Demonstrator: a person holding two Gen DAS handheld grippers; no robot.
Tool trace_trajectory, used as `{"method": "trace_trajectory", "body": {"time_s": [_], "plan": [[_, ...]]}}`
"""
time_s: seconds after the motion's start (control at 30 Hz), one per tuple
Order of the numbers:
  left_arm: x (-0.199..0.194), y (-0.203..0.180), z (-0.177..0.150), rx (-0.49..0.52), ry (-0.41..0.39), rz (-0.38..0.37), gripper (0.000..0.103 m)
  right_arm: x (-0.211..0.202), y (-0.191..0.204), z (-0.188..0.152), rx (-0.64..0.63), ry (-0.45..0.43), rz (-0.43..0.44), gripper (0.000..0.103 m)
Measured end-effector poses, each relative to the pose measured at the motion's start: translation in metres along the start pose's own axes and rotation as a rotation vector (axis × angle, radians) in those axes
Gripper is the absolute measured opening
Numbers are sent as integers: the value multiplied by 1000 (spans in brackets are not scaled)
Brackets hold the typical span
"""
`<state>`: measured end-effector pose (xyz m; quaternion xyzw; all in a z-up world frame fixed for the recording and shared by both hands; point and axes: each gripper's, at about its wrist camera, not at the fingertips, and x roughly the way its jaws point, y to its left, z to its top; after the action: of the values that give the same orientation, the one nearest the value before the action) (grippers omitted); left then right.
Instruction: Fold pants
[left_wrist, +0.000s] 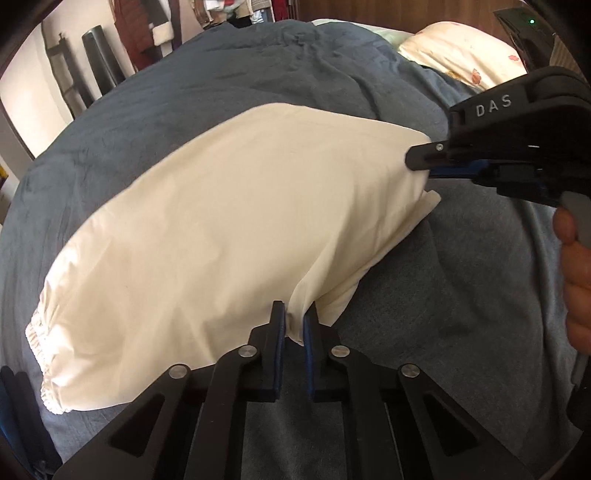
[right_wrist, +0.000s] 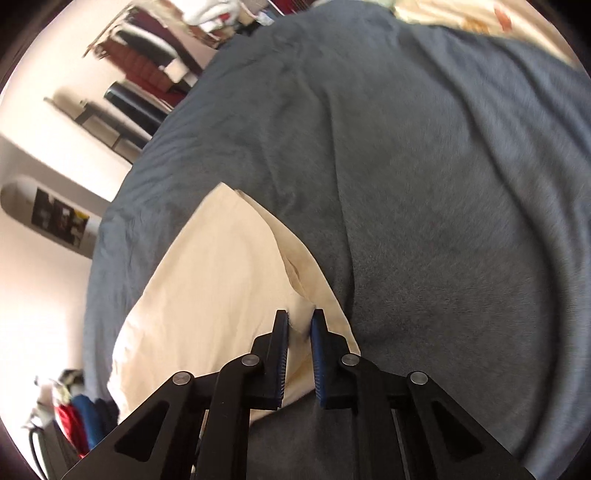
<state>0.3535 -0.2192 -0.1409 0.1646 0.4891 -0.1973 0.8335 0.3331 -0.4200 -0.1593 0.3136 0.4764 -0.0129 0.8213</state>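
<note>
Through the left wrist camera, my left hand-held gripper (left_wrist: 294, 325) pinches a hem corner of the cream pants (left_wrist: 207, 229), which lie folded on the blue-grey bed (left_wrist: 258, 74); my right hand-held gripper (left_wrist: 419, 162) bites the far corner. From the right wrist, that hand-held gripper (right_wrist: 300, 328) is narrow, clamped on pants (right_wrist: 221, 266) fabric, bed (right_wrist: 443, 184) beneath.

White letters "DAS" on the black right gripper (left_wrist: 419, 162) body.
</note>
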Motion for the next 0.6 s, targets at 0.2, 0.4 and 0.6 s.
{"method": "trace_trajectory", "body": {"time_s": [0.2, 0.4, 0.6], "plan": [[-8, -9, -8, 90, 1, 22, 9, -9, 4, -5, -24, 5, -70, 13], [7, -16, -14, 107, 39, 24, 9, 19, -15, -8, 33, 74, -109, 13], [9, -11, -14, 93, 59, -13, 11, 14, -18, -13, 30, 79, -162, 15]]}}
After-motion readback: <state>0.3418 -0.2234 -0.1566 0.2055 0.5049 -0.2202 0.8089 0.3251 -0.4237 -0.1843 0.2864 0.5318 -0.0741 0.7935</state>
